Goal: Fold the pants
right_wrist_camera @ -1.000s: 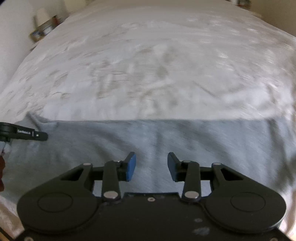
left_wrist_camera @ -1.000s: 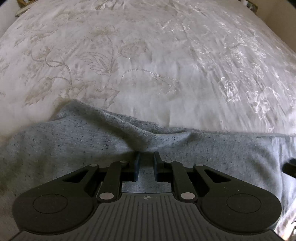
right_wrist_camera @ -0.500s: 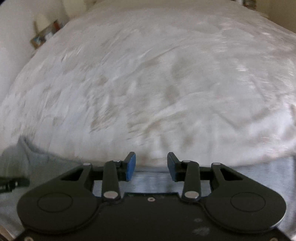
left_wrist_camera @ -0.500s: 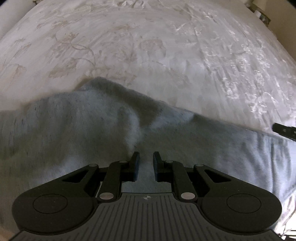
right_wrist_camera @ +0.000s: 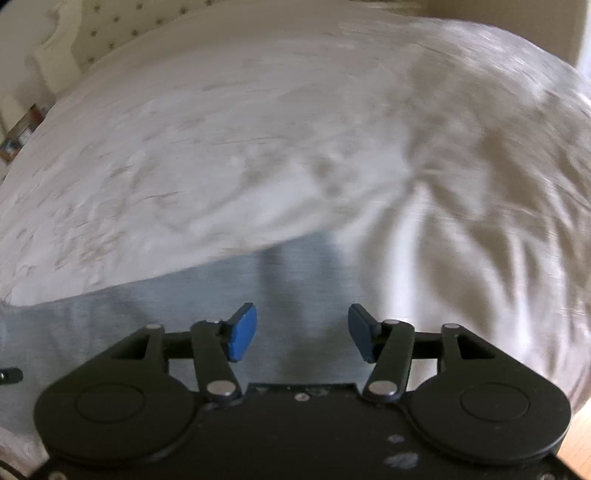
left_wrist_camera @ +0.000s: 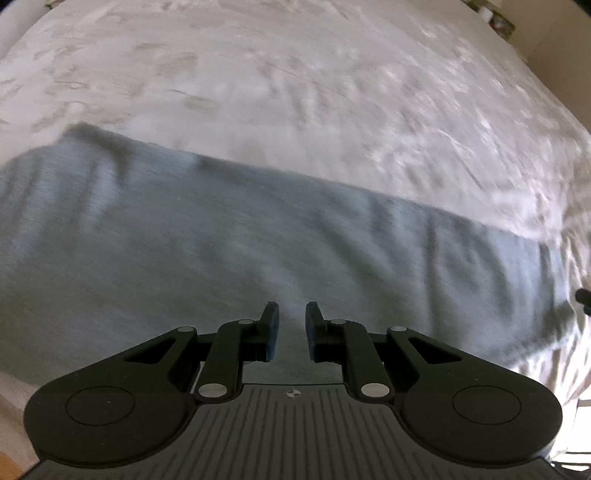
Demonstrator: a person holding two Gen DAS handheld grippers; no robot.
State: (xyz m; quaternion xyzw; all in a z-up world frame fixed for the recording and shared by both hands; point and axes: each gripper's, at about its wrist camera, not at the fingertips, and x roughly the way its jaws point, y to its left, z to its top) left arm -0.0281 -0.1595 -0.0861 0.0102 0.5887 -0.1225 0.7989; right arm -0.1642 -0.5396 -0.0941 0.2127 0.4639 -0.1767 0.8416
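Observation:
The grey pants (left_wrist_camera: 221, 240) lie flat in a wide band across the near part of the white bed. My left gripper (left_wrist_camera: 291, 321) hovers over the pants' near edge, its jaws a small gap apart with only the flat cloth seen below the gap. In the right wrist view the pants (right_wrist_camera: 184, 306) fill the lower left and end near the middle. My right gripper (right_wrist_camera: 303, 325) is open wide and empty above the pants' right end. Both views are blurred by motion.
The white bedspread (left_wrist_camera: 295, 92) with a pale floral pattern stretches far behind the pants. It is wrinkled to the right (right_wrist_camera: 480, 240). A tufted headboard (right_wrist_camera: 110, 33) stands at the far left. Wooden floor (right_wrist_camera: 576, 443) shows at the lower right.
The raised fold my left gripper held has dropped and the pants now lie flat. My left jaws have parted slightly. My right gripper has swung right and opened wider.

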